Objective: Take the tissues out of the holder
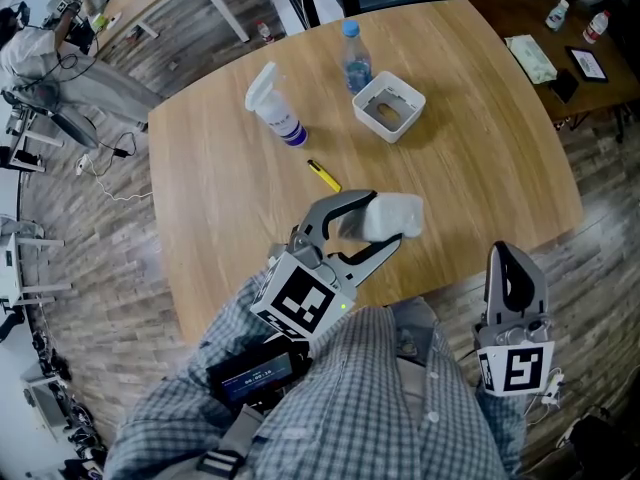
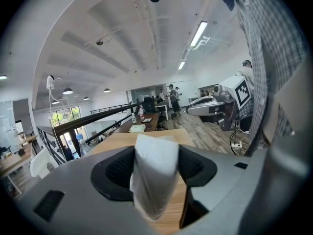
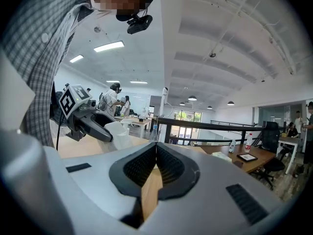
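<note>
left gripper clamps the tissues above the table's near edge, well apart from the holder, so i judge them freed; right gripper hangs aside, jaws together, empty.

Light wooden table, white square holder toward its far side, water bottle just behind it, white spray bottle to the left, small yellow pen nearer the middle
</note>
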`<state>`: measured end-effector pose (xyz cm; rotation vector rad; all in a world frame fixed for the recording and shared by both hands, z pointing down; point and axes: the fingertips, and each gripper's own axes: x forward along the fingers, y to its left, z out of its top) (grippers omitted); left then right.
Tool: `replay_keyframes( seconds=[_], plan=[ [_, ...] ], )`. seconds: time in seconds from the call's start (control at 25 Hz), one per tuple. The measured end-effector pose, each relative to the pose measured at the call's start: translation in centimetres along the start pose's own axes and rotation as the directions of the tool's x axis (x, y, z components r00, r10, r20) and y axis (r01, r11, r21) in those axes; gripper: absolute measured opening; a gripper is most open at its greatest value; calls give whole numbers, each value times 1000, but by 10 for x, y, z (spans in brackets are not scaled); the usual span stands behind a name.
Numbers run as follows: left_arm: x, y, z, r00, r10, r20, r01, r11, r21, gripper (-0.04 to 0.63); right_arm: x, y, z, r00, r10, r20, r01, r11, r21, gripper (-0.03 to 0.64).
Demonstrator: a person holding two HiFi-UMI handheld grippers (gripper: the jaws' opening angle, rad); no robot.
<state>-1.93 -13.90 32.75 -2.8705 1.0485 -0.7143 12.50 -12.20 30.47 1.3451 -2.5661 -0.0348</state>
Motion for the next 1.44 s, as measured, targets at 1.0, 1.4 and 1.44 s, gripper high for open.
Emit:
replay_keyframes(
  seconds=[1.0,1.4,1.44],
  plan=[
    [0,-2,-2,1000,-10,-21,10,1000,20,267,10,11,-3,999,38,-7,-38,999,-7,11],
    [2,-1,-4,1000,-15,-27,16,1000,18,267,13,12,-4,999,43,-10,-43,999,-6,11],
    [2,-2,-4,999,-16,-27,17,1000,19,267,12,12,-6,999,50,-20,-50,999,-20,11]
  ],
)
